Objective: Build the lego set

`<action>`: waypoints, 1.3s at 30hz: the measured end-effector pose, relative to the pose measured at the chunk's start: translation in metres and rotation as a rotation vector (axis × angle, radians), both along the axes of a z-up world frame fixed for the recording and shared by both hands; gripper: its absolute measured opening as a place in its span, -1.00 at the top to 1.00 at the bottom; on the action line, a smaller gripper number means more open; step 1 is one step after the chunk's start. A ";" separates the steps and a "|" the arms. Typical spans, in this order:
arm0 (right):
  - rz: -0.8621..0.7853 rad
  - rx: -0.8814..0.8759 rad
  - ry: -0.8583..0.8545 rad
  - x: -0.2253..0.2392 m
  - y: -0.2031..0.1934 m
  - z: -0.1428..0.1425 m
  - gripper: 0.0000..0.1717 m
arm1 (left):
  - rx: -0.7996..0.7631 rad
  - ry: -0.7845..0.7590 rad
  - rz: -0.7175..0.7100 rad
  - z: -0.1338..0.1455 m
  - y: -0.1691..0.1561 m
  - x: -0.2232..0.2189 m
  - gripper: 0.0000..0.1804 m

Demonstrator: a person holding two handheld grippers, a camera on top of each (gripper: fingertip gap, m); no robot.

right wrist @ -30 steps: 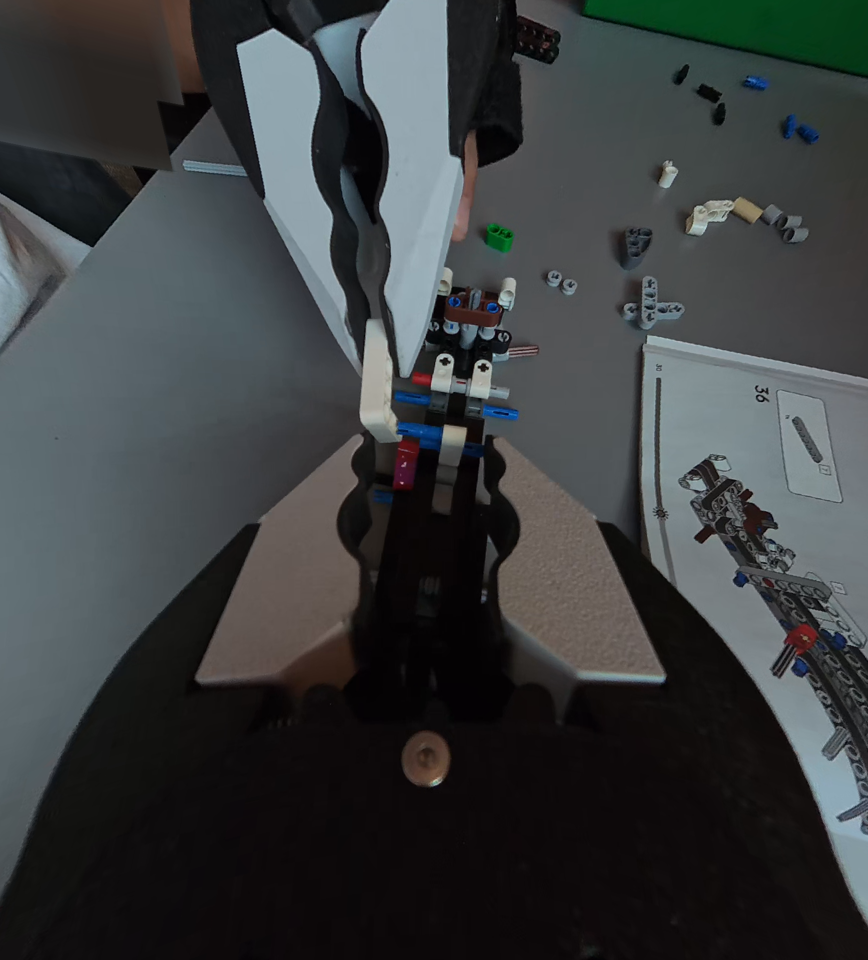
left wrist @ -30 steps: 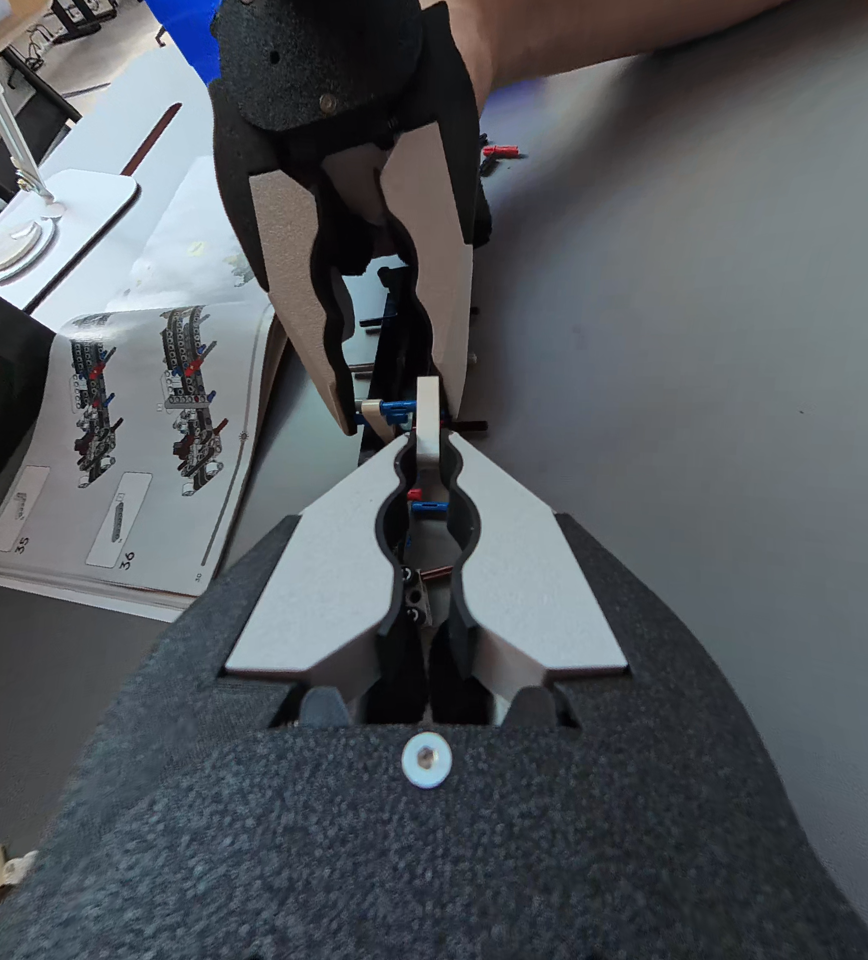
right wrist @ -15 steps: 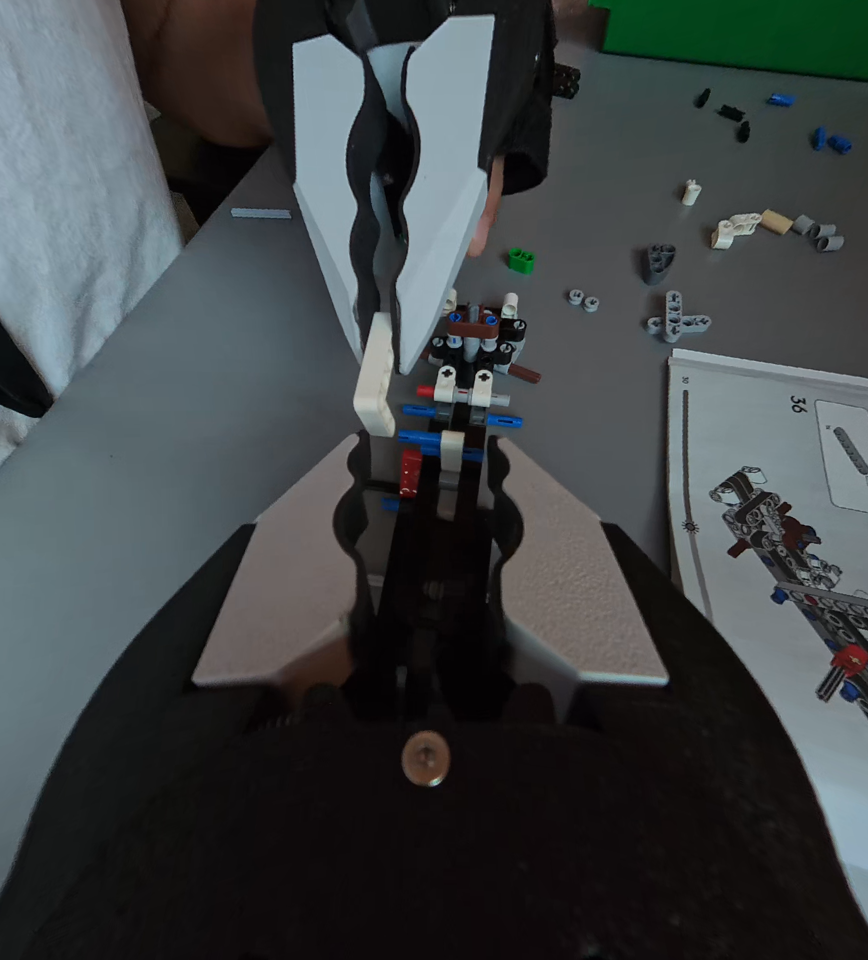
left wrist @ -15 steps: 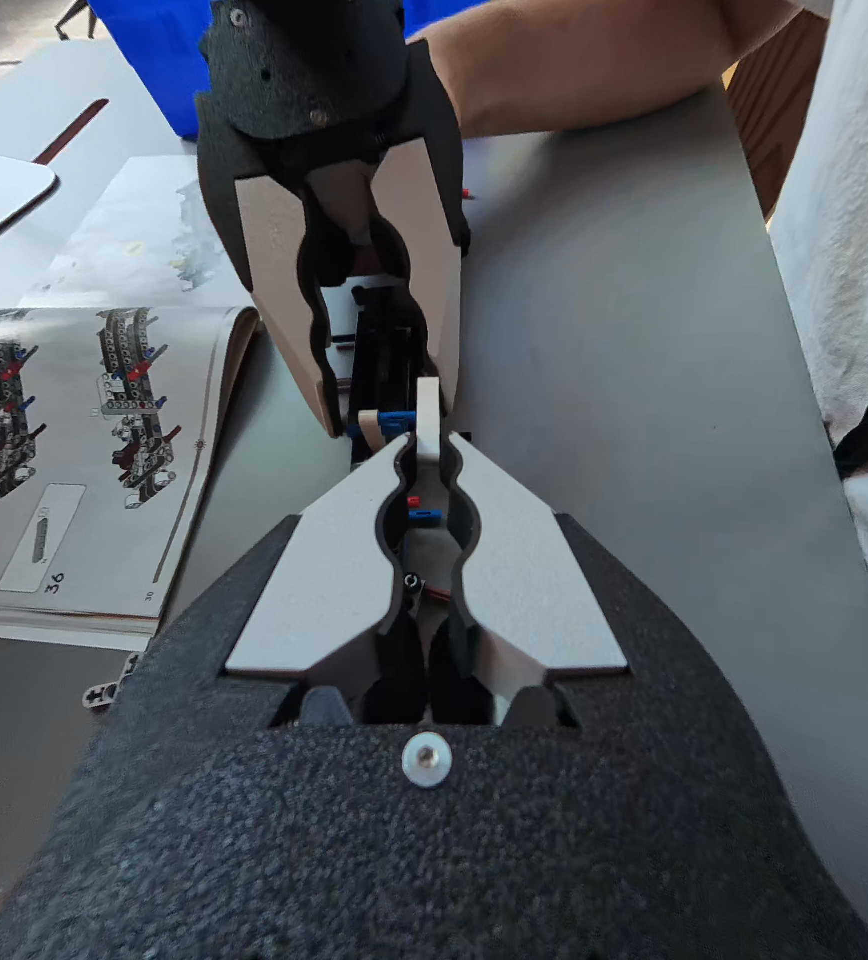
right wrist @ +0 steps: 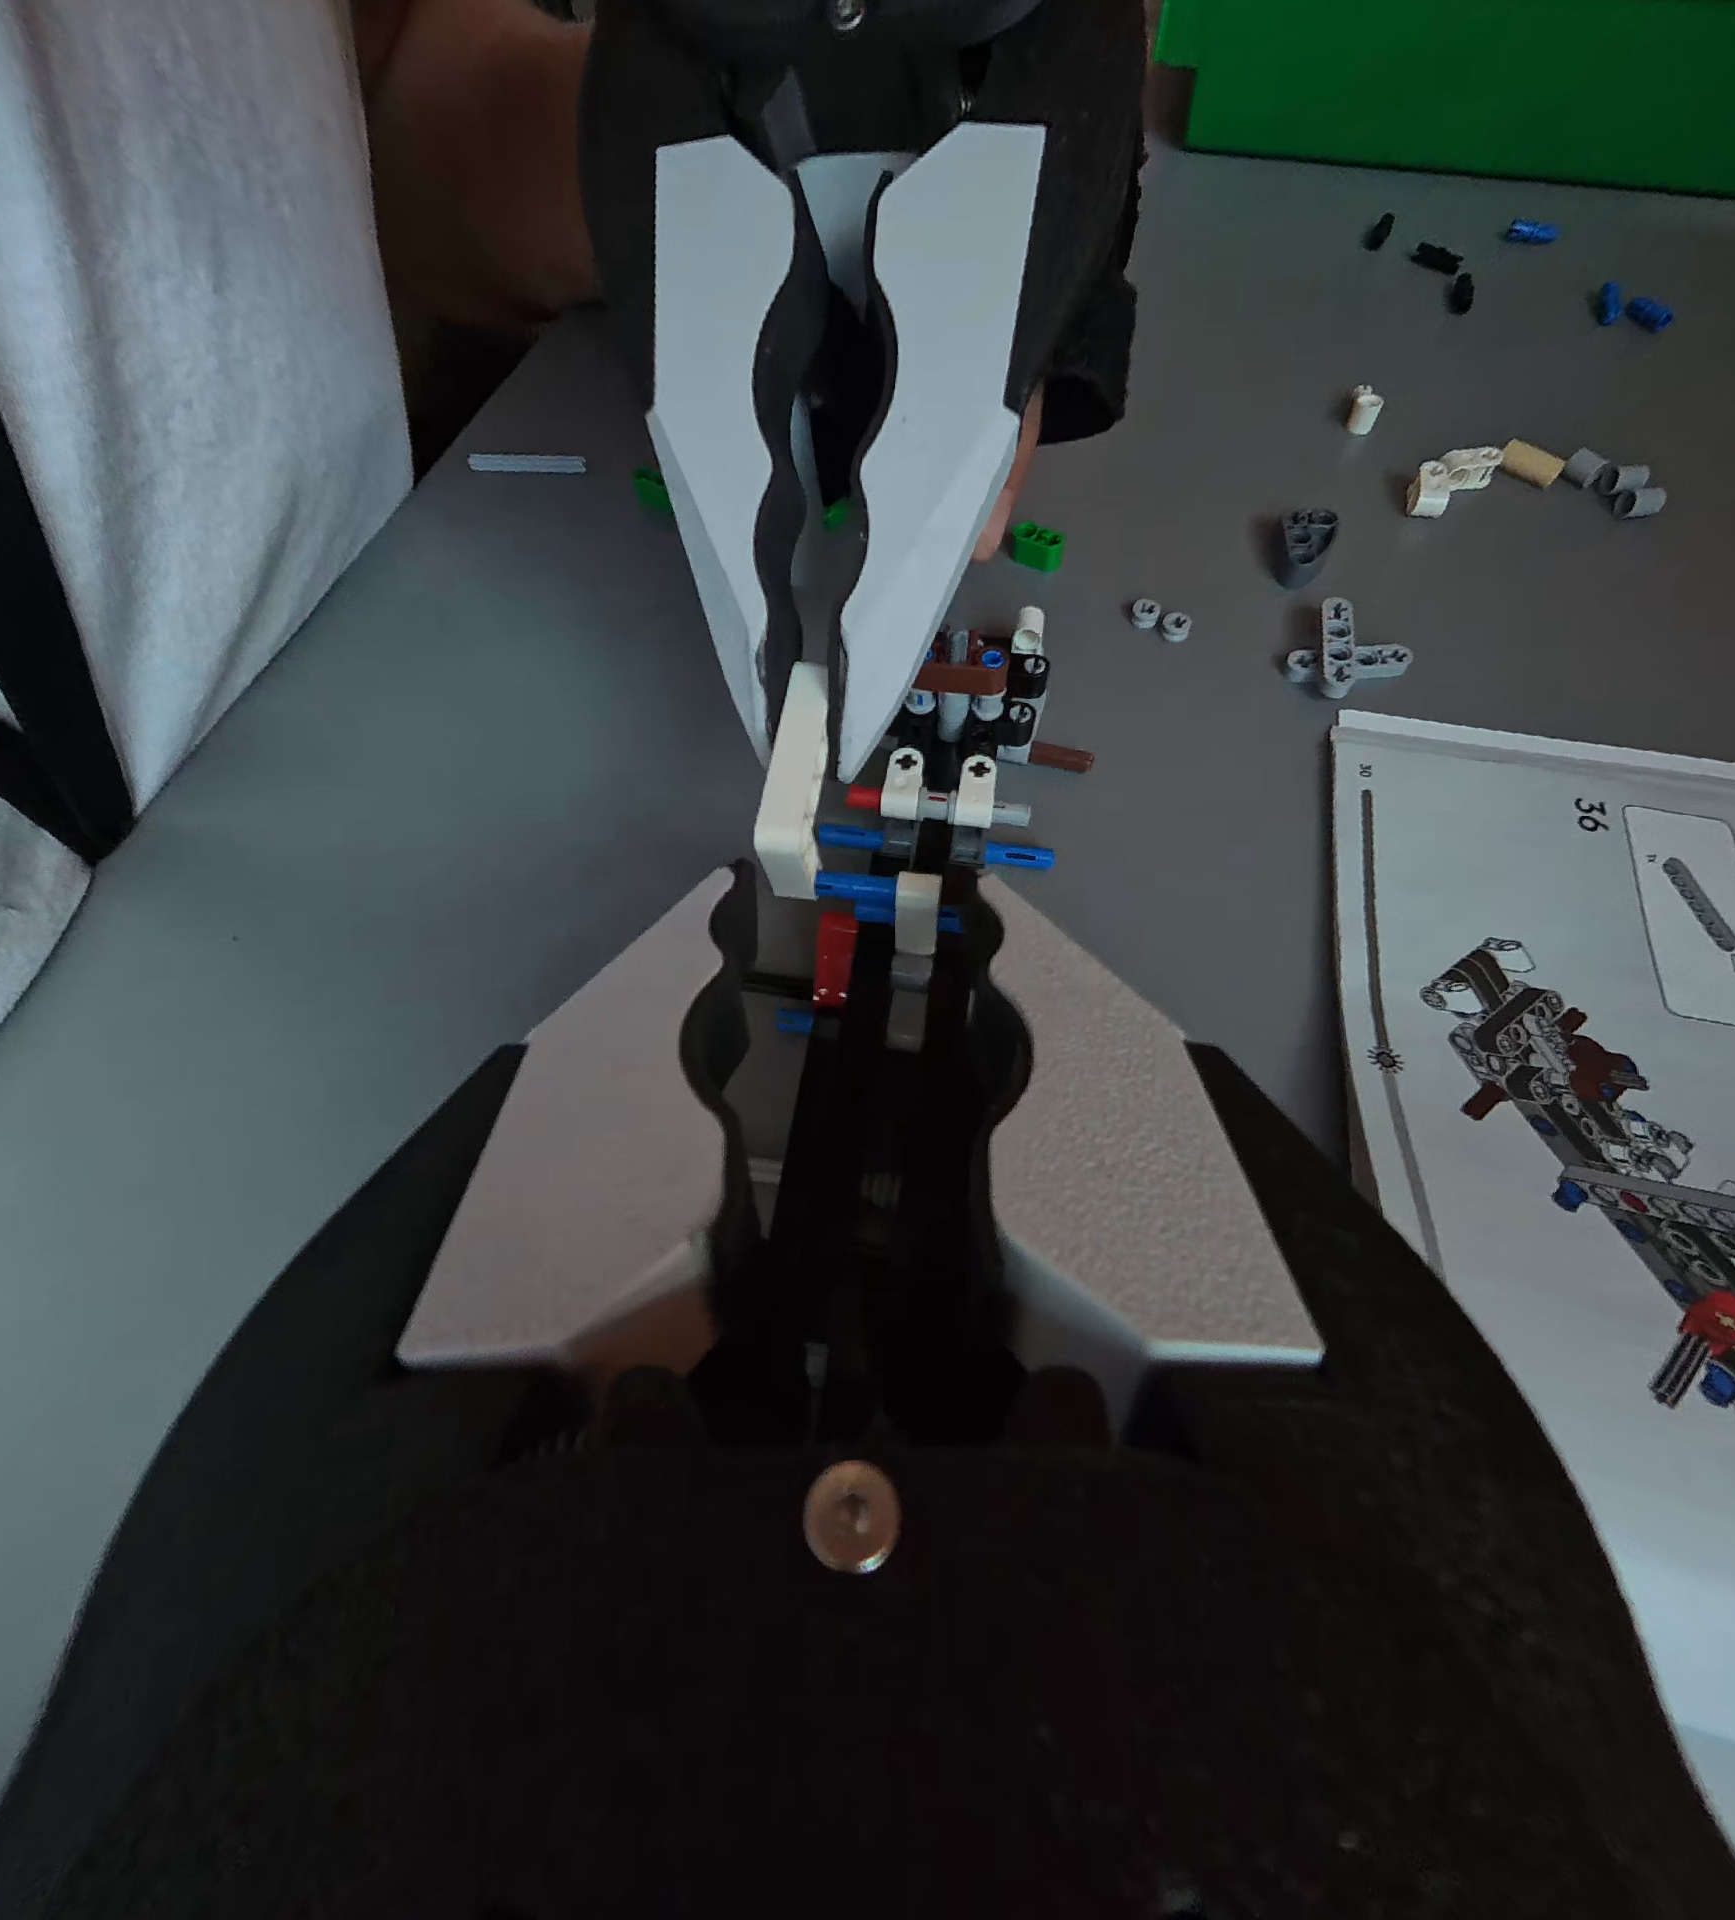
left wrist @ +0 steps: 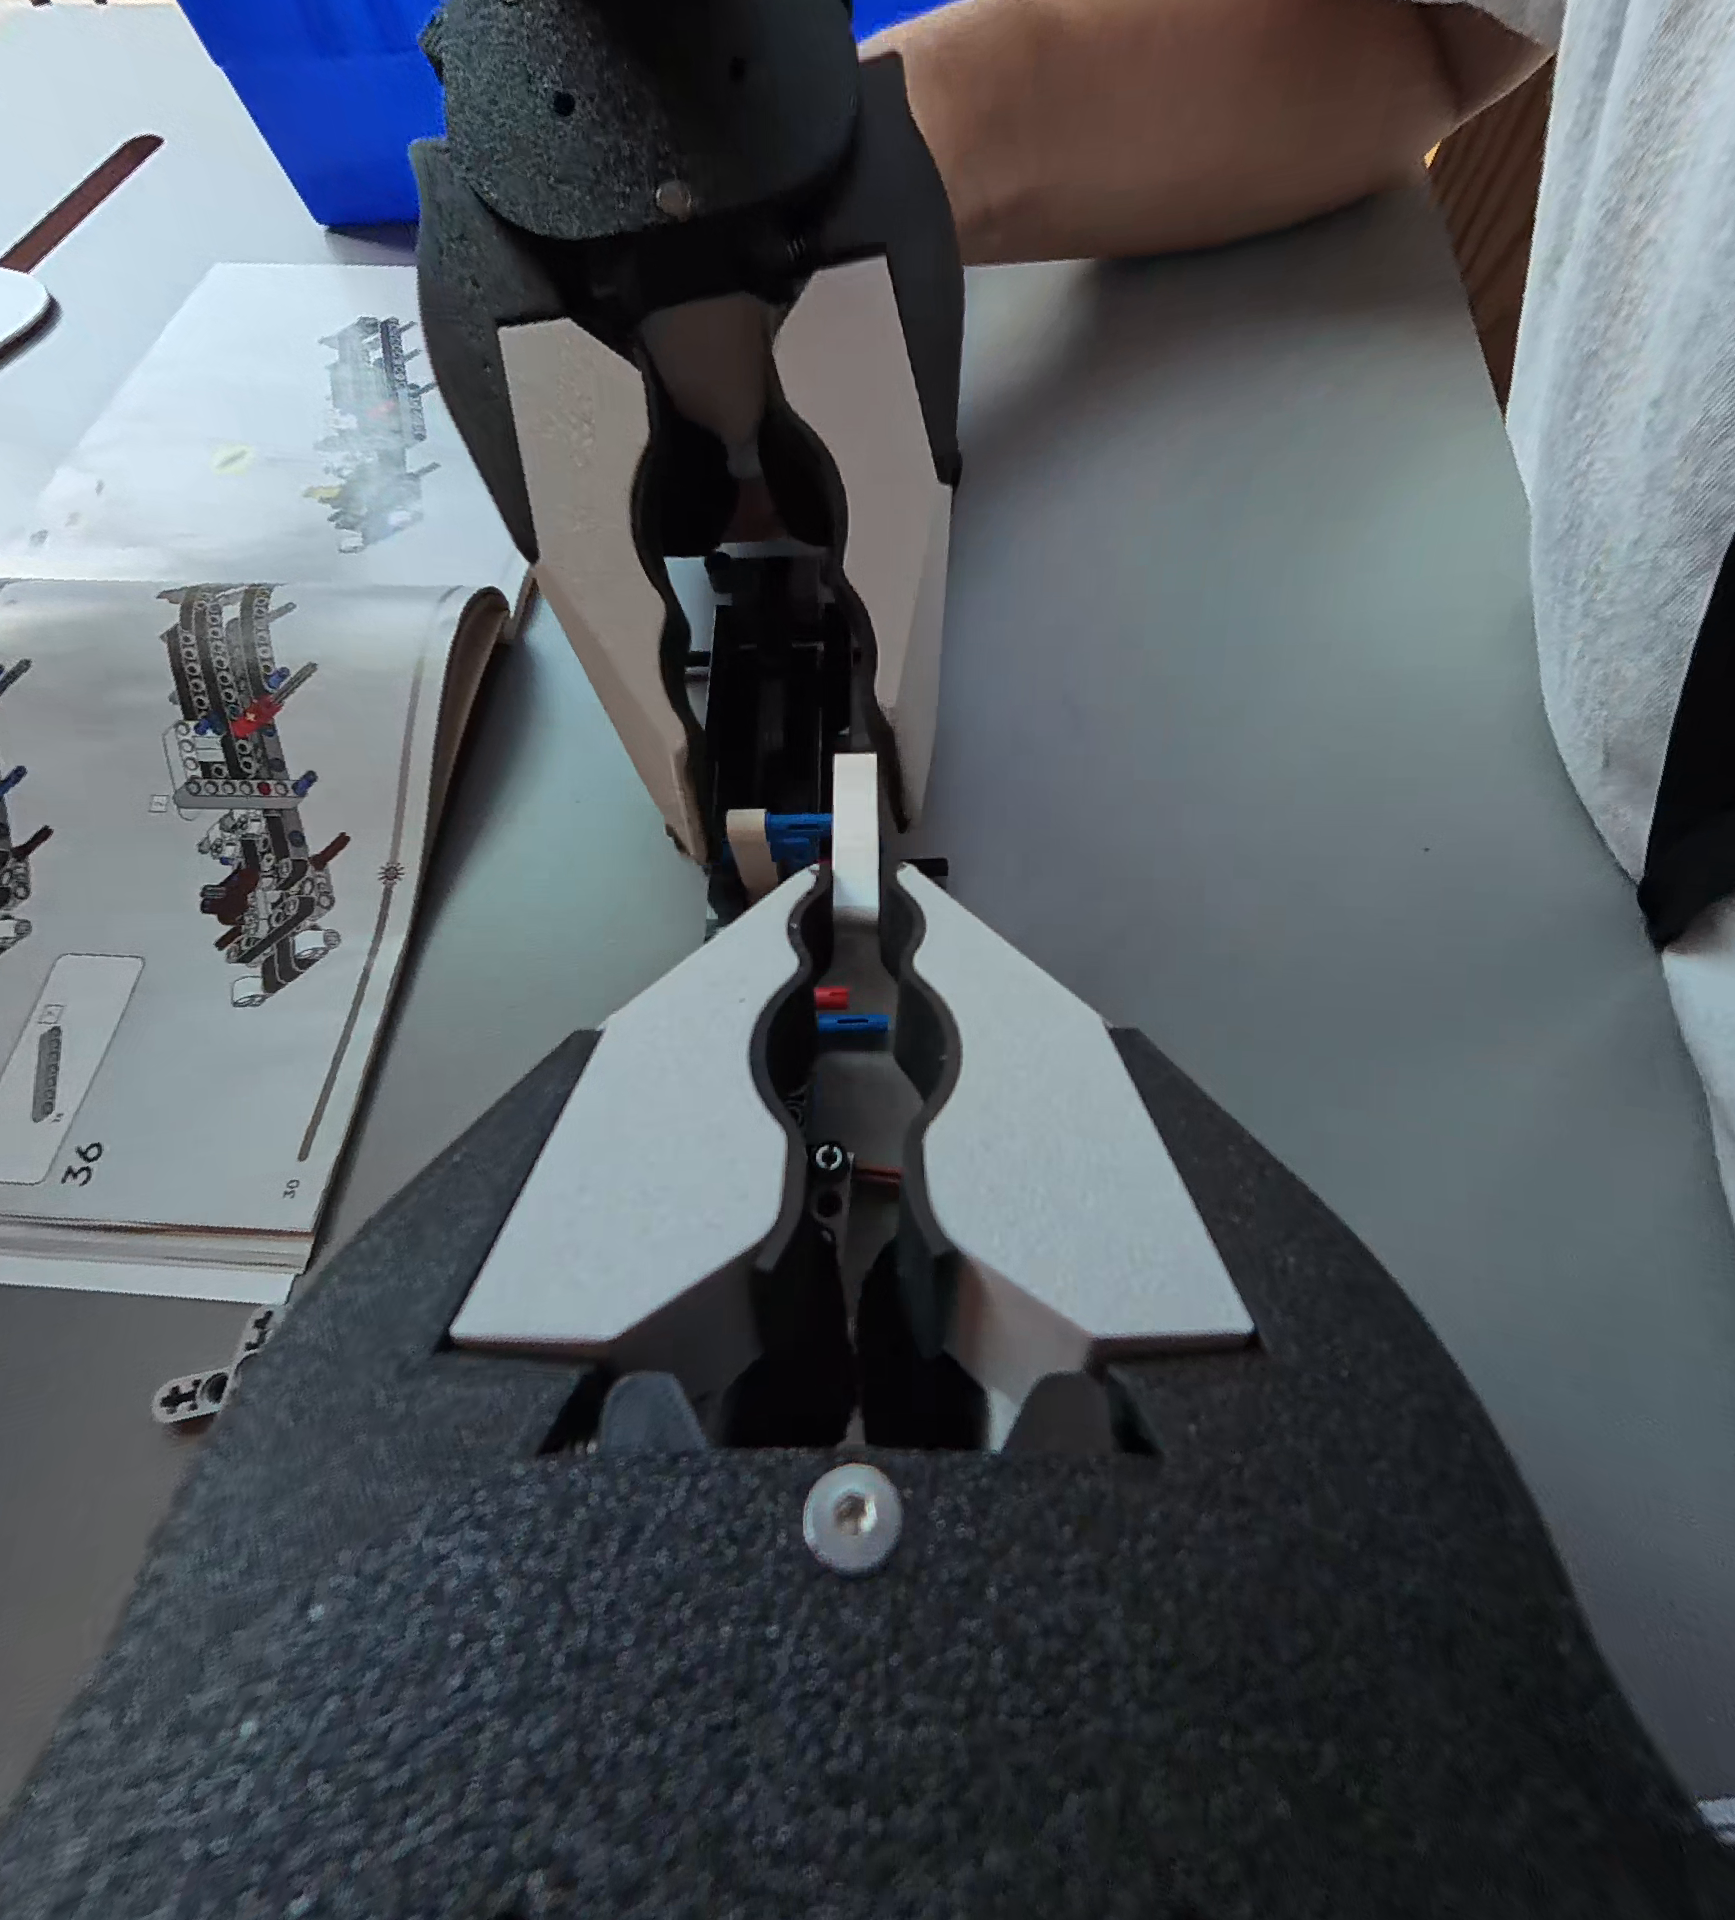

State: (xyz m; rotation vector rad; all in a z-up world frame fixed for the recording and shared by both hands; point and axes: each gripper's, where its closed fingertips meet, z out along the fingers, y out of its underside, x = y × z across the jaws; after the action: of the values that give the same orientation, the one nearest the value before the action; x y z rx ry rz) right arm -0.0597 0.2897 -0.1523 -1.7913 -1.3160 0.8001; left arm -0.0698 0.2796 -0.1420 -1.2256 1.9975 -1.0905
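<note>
My left gripper (left wrist: 858,883) is shut on a short white beam (left wrist: 855,831) that sticks out past its tips. In the right wrist view it (right wrist: 806,727) comes down from above and holds the white beam (right wrist: 792,800) against blue pins (right wrist: 847,885) on the left side of a long black brick model (right wrist: 884,1039). My right gripper (right wrist: 858,883) is closed around that model's black beams. The left wrist view shows the right gripper (left wrist: 790,831) opposite me with the model (left wrist: 769,686) between its fingers.
An open instruction booklet (left wrist: 167,831) lies on the grey table (left wrist: 1258,935); it shows at the right of the right wrist view (right wrist: 1621,1039). Loose small parts (right wrist: 1346,649), a green piece (right wrist: 1037,545), a green box (right wrist: 1465,83), a blue bin (left wrist: 354,104). A person's white shirt (left wrist: 1673,416) is close by. My left and right fingertips are right by each other.
Both grippers have swung together, still facing each other over the model. The white beam stays in the left grasp at the blue pins. The right fingers have drawn in slightly on the model.
</note>
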 end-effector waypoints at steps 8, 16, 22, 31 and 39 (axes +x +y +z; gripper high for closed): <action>0.002 0.019 -0.021 0.000 -0.001 -0.002 0.61 | 0.015 0.006 -0.008 0.000 -0.002 -0.001 0.93; 0.002 0.011 -0.008 0.001 -0.002 -0.002 0.60 | 0.027 0.029 -0.002 -0.006 -0.001 0.002 0.93; -0.011 0.007 -0.015 0.001 -0.001 -0.002 0.56 | 0.025 0.036 0.006 -0.008 0.002 0.002 0.93; -0.040 0.023 -0.043 0.001 0.003 -0.002 0.63 | 0.023 0.036 0.005 -0.008 0.003 0.001 0.93; -0.041 0.008 -0.044 0.001 0.001 -0.002 0.63 | 0.017 0.031 -0.004 -0.007 0.001 0.000 0.93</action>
State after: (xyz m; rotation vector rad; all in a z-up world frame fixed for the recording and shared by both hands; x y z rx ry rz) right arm -0.0591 0.2911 -0.1543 -1.8332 -1.3044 0.7353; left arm -0.0696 0.2810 -0.1494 -1.2375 2.0290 -1.0602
